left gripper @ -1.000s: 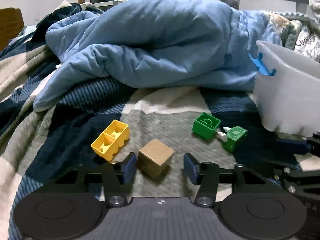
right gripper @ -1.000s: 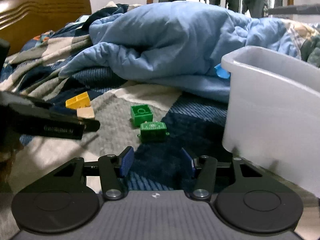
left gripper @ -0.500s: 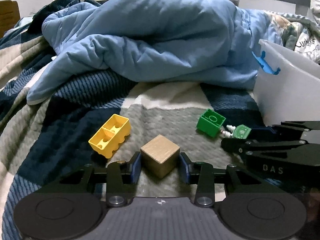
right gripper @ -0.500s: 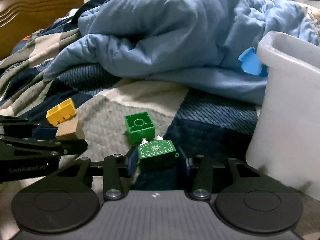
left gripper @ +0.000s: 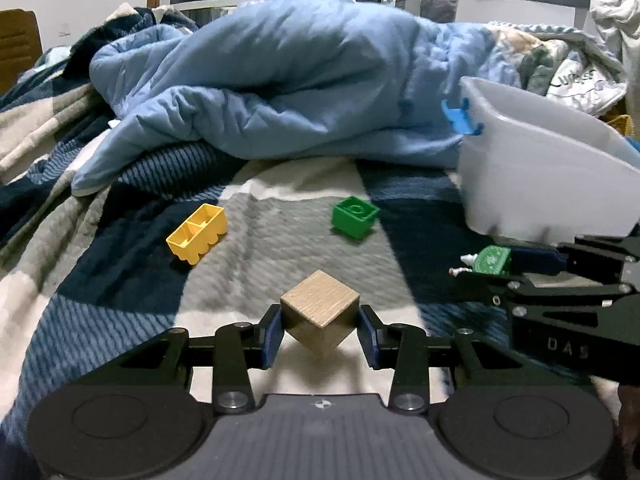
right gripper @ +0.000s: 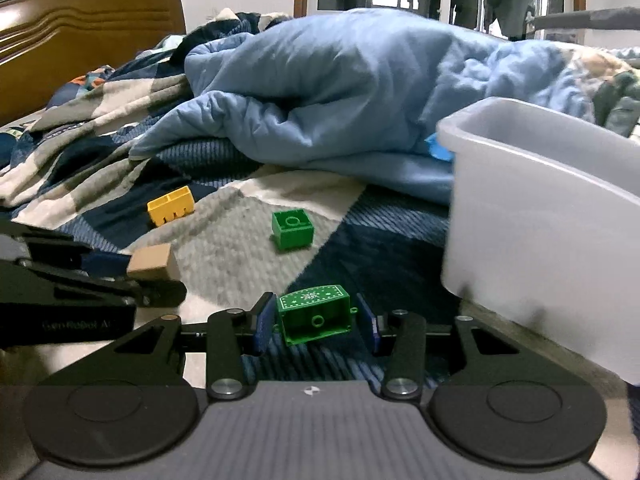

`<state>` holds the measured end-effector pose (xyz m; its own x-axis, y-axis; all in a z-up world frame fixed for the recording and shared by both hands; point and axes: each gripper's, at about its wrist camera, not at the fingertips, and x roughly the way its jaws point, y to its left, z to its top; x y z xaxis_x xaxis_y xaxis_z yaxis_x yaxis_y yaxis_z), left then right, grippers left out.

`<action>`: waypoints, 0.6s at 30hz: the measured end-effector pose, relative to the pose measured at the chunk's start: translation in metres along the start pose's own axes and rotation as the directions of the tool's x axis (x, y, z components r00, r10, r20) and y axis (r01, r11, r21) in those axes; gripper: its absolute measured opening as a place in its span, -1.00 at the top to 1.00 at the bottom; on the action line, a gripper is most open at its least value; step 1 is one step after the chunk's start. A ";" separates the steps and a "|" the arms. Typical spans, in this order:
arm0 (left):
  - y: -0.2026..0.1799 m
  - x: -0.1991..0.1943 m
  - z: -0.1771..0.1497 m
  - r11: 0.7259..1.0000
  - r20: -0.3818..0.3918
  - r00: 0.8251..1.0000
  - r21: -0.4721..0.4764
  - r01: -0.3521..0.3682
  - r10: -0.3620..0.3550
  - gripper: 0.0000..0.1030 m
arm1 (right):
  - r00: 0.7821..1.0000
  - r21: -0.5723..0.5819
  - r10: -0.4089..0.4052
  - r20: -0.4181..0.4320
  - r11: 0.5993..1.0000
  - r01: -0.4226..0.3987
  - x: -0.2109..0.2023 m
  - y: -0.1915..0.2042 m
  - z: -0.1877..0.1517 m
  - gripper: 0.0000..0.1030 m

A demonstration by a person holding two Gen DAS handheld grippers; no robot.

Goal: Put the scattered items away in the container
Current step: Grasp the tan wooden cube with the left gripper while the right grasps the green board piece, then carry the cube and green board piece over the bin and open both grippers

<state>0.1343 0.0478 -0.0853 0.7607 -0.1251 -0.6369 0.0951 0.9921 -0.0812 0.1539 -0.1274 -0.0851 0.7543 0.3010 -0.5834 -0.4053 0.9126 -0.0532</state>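
Observation:
My left gripper is shut on a wooden cube and holds it above the bed; the cube also shows in the right wrist view. My right gripper is shut on a green patterned block, also lifted, and seen in the left wrist view. A yellow brick and a green square brick lie on the plaid blanket. The white plastic bin stands to the right, close beside my right gripper.
A bunched light-blue duvet lies behind the bricks. A blue clip sits at the bin's near corner. A wooden headboard is at the far left. The plaid blanket covers the bed.
Both grippers closed on their pieces and lifted them off the blanket: left on the wooden cube, right on the green patterned block. The bin now looks nearer to the right gripper.

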 end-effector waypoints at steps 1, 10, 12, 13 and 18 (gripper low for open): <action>-0.003 -0.004 -0.001 1.000 0.005 1.000 -0.010 -0.002 0.002 0.15 | 1.000 -0.003 -0.006 0.004 1.000 0.006 -0.007 -0.001 -0.003 0.08; -0.045 -0.028 -0.009 0.999 0.030 0.999 -0.019 0.035 -0.034 0.15 | 0.997 -0.008 -0.061 0.039 0.998 0.061 -0.053 -0.020 -0.014 0.08; -0.052 -0.031 -0.009 0.999 0.036 0.998 -0.010 0.042 -0.042 0.15 | 0.996 -0.004 -0.069 0.052 0.998 0.069 -0.060 -0.025 -0.013 0.08; -0.056 -0.032 -0.009 0.999 0.037 0.998 -0.006 0.046 -0.046 0.15 | 0.996 -0.003 -0.072 0.059 0.997 0.072 -0.064 -0.027 -0.012 0.08; -0.070 -0.035 -0.005 0.998 0.046 0.997 0.020 0.062 -0.062 0.15 | 0.991 0.004 -0.090 0.102 0.996 0.090 -0.080 -0.037 -0.006 0.08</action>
<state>0.0978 -0.0174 -0.0610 0.7819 -0.1865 -0.5949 0.1545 0.9824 -0.1050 0.1052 -0.1866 -0.0414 0.8366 0.2442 -0.4904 -0.3334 0.9372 -0.1021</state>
